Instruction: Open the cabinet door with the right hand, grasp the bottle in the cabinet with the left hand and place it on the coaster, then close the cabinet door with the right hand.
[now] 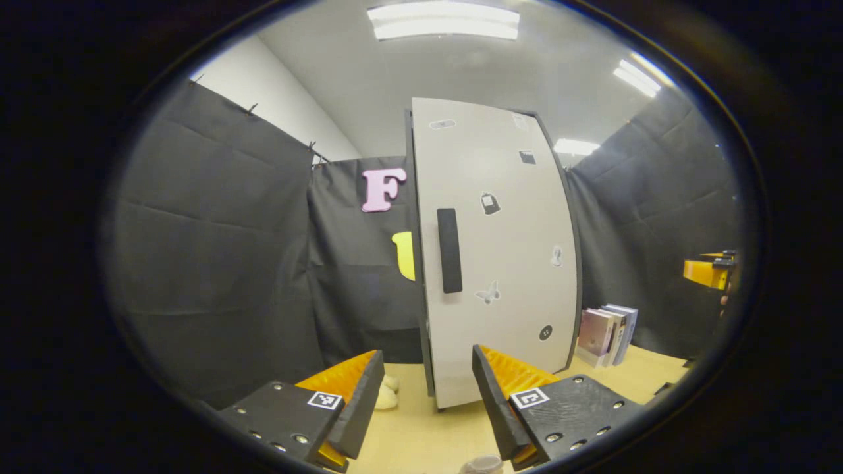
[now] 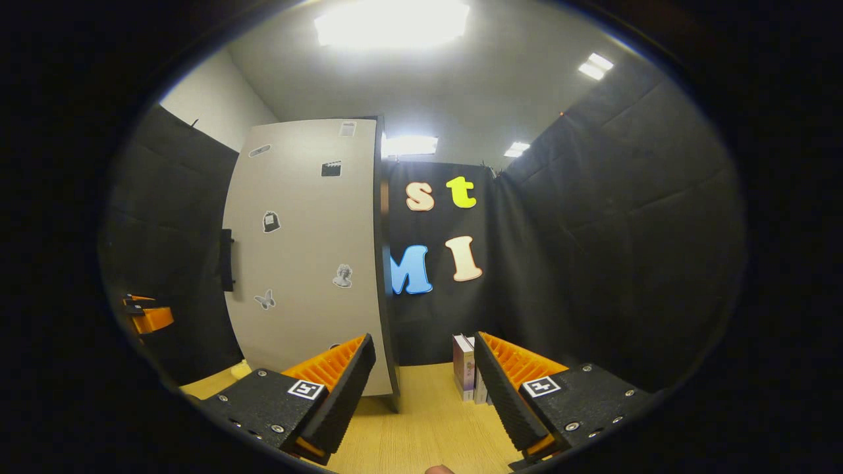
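Cabinet door (image 1: 500, 250) closed, pale, sticker-dotted.

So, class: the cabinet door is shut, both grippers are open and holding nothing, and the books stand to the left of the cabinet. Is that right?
One slip: the books stand to the right of the cabinet, as the left gripper view shows. The rest holds: door shut, left gripper and right gripper open and holding nothing.

Ceiling lights (image 2: 392, 23) overhead: bright, blown out to glare in right gripper view, crisper in left gripper view. Cabinet door (image 1: 494, 250) evenly lit, edges bowed by fisheye. Cloth walls beside it dim. Focus sharp.
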A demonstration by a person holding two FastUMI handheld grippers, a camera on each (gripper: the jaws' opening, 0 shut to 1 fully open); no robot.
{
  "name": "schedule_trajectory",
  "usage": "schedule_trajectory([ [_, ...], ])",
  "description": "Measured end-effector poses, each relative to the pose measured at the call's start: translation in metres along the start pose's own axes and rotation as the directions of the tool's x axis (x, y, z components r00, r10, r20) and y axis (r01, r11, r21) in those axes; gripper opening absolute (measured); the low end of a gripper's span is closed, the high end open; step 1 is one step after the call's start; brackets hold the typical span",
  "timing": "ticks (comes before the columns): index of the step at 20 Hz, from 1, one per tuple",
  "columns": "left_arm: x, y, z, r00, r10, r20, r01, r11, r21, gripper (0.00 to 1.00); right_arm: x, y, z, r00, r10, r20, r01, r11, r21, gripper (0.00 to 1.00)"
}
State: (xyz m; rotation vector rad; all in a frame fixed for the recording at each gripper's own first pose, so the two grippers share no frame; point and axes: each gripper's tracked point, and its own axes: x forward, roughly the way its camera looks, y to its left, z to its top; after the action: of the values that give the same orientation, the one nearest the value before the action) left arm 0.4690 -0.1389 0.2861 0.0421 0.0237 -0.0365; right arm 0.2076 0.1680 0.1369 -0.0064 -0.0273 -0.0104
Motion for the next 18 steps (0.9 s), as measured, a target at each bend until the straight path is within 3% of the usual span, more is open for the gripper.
schedule_trajectory([
  [18,-0.002,0.014,-0.008,0.998,0.063,0.004,-0.063,0.998,-0.024,0.77,0.002,0.005,0.003,0.999,0.039,0.022,-0.039,0.999,-0.009,0.93],
])
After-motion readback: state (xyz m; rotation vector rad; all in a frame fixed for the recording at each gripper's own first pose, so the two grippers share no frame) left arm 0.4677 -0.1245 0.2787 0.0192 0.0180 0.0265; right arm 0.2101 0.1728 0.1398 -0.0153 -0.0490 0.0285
